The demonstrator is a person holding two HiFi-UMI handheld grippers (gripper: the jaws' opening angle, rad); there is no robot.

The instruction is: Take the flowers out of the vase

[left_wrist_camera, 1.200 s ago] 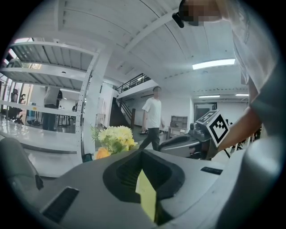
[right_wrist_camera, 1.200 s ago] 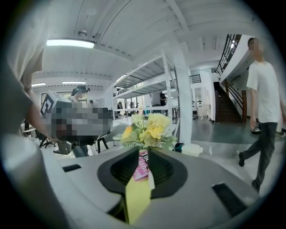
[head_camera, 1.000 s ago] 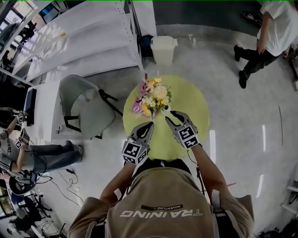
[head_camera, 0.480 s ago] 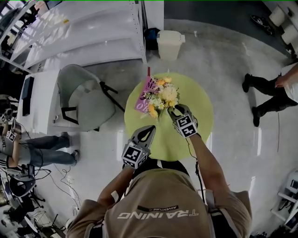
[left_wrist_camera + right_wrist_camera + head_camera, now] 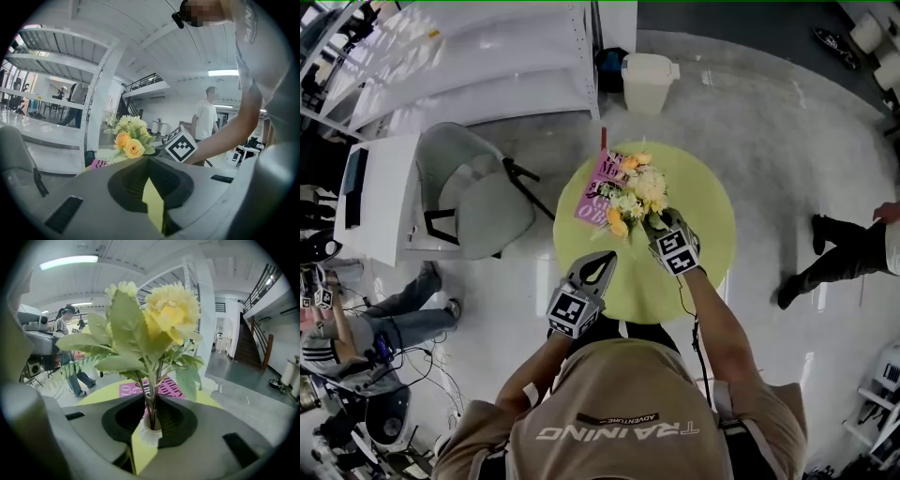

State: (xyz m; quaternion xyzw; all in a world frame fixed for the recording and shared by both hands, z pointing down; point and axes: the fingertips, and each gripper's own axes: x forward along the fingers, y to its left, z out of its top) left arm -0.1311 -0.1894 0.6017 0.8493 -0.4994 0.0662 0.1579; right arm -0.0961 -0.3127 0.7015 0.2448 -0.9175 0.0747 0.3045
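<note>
Two hand-held grippers were recorded over a round yellow-green surface (image 5: pixel 705 214).

Right gripper (image 5: pixel 660 224): its fingers (image 5: pixel 220 446) were drawn in around the neck of a small white vase (image 5: pixel 149 433). The vase sat in the dark recess between them, and only a thin sliver of the surface showed in the gap below. The flowers (image 5: pixel 159 319) stood upright in the vase with their stems in its mouth. They were pale yellow blooms with broad green leaves, and they filled most of the right gripper view. From the head view the flowers (image 5: pixel 636 190) stood near the middle of the surface, just ahead of this gripper. The vase itself was hidden there under the blooms.

Left gripper (image 5: pixel 602 263): its fingers (image 5: pixel 93 197) were brought together on nothing, with a narrow wedge of the surface visible between them. It was held at the near edge of the surface, well short of the flowers (image 5: pixel 129 138). In its own view, those rose beyond it beside the right gripper's marker cube (image 5: pixel 180 146).

Other items:
- A pink magazine (image 5: pixel 595 192) lay flat on the surface at the left of the flowers, partly under them.
- A grey chair (image 5: pixel 478 202) stood beside the surface on the left.
- A pale bin (image 5: pixel 649 80) stood on the floor beyond the surface.
- White shelving (image 5: pixel 469 66) ran along the far left.
- One person (image 5: pixel 848 253) was on the floor at the right, partly out of view.
</note>
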